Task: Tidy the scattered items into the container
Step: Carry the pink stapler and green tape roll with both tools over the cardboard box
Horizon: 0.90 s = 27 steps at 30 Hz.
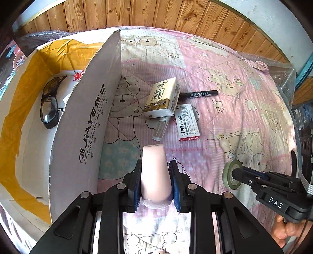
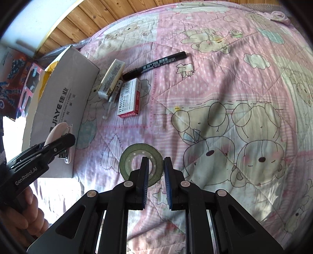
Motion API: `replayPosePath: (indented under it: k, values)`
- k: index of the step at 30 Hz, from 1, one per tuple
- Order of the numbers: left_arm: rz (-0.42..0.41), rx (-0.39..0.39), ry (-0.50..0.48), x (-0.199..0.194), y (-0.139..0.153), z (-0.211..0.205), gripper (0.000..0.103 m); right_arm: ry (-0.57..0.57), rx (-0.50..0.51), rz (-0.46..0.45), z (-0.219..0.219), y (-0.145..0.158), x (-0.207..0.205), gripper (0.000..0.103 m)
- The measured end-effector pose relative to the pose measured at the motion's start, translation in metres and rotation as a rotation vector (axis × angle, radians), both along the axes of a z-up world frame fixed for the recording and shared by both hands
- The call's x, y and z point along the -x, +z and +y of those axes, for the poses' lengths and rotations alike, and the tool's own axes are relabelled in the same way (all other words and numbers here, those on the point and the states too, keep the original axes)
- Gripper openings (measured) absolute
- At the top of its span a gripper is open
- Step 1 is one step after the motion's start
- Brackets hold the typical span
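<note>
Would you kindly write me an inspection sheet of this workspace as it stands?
Surface: pink cartoon quilt, wrinkled.
Job's things: cardboard box holds glasses; tissue pack, marker, staples box and clear vial lie clustered on the quilt.
Clutter: nothing seen.
Grippers: left gripper shut on pink bottle; right gripper clasps tape roll, one finger through its hole.
Cables: wires at right gripper's rear.
Surroundings: wood panelling.

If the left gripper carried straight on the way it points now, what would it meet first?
Probably the small clear bottle lying on the quilt, just ahead of the pink tube that the left gripper holds. The tissue pack lies beyond it. Height above the quilt is unclear, so it might pass over.
</note>
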State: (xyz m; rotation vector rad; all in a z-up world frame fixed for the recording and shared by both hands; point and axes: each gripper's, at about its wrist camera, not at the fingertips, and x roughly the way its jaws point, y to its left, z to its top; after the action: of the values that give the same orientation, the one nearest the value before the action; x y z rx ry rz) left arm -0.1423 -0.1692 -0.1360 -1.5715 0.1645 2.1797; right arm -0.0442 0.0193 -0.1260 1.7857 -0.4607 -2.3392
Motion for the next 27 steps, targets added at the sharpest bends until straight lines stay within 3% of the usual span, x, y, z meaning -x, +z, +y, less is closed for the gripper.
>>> replayPosePath:
  k: [11, 27]
  values:
    - [0.033, -0.037, -0.014, -0.034, 0.031, -0.018, 0.027, 0.034, -0.006, 0.031, -0.018, 0.021, -0.020, 0.016]
    - [0.070, -0.093, 0.065, -0.049, 0.062, -0.064, 0.027, 0.149, 0.015, 0.078, -0.061, 0.046, -0.038, 0.016]
